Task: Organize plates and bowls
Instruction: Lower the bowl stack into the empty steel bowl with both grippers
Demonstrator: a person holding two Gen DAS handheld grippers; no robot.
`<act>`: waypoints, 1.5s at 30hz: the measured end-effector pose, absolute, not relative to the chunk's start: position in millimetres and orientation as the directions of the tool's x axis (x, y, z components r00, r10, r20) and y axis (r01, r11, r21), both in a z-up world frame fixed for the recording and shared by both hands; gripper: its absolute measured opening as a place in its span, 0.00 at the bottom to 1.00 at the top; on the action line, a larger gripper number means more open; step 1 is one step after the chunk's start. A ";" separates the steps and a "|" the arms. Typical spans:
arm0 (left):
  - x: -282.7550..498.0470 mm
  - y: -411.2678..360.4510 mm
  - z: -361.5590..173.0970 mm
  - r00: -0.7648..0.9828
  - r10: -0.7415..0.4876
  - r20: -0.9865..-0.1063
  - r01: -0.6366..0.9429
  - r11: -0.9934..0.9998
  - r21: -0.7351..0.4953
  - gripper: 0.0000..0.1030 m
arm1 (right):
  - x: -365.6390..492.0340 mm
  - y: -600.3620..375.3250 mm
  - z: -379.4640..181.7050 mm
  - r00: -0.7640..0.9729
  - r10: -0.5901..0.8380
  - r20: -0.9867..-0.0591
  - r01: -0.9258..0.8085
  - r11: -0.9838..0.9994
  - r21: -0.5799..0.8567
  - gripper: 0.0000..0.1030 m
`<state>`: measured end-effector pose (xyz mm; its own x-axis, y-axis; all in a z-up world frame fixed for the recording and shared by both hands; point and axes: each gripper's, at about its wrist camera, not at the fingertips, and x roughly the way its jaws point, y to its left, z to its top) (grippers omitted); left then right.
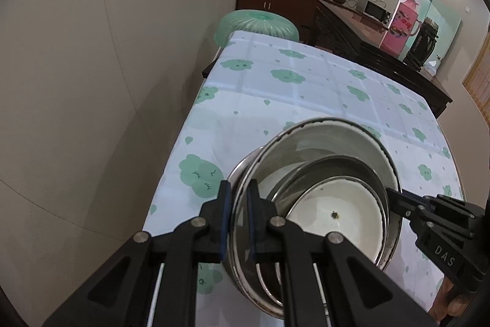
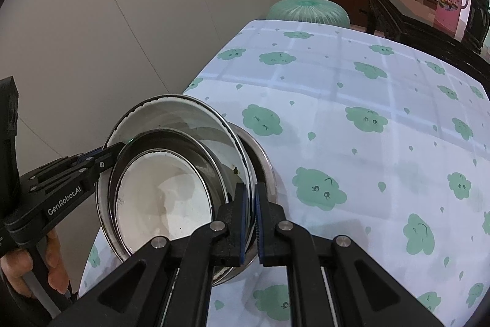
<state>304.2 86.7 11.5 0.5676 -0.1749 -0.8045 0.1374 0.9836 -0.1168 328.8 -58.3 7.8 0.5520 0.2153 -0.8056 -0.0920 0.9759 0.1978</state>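
Note:
A stack of nested steel bowls (image 1: 324, 161) sits at the near end of the table, tilted; a smaller bowl with a white inside (image 1: 337, 213) lies in the large one. My left gripper (image 1: 238, 222) is shut on the large bowl's left rim. My right gripper (image 1: 395, 198) comes in from the right and grips the opposite rim. In the right wrist view the stack (image 2: 183, 124) is at lower left, my right gripper (image 2: 251, 222) is shut on its right rim, and the left gripper (image 2: 92, 157) holds the far rim.
The table wears a white cloth with green clouds (image 1: 306, 88) and runs along a beige wall on the left. A green mesh food cover (image 1: 257, 26) sits past the far end. A dark sideboard (image 1: 352, 29) with a pink thermos (image 1: 401, 23) stands at right.

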 end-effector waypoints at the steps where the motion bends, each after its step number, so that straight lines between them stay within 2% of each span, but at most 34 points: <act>1: 304.2 86.5 12.1 0.569 -0.174 -0.804 0.136 0.984 -0.117 0.06 | 328.5 -58.5 8.1 0.552 0.216 -0.805 -0.091 0.976 0.200 0.06; 15: 300.0 78.2 26.3 0.582 -0.154 -0.799 0.143 0.986 -0.086 0.07 | 324.3 -60.0 20.7 0.547 0.215 -0.809 -0.108 0.976 0.187 0.06; 45: 319.9 75.7 2.5 0.543 -0.098 -0.834 0.120 0.992 -0.038 0.09 | 339.6 -51.5 1.3 0.496 0.163 -0.853 -0.123 0.985 0.117 0.07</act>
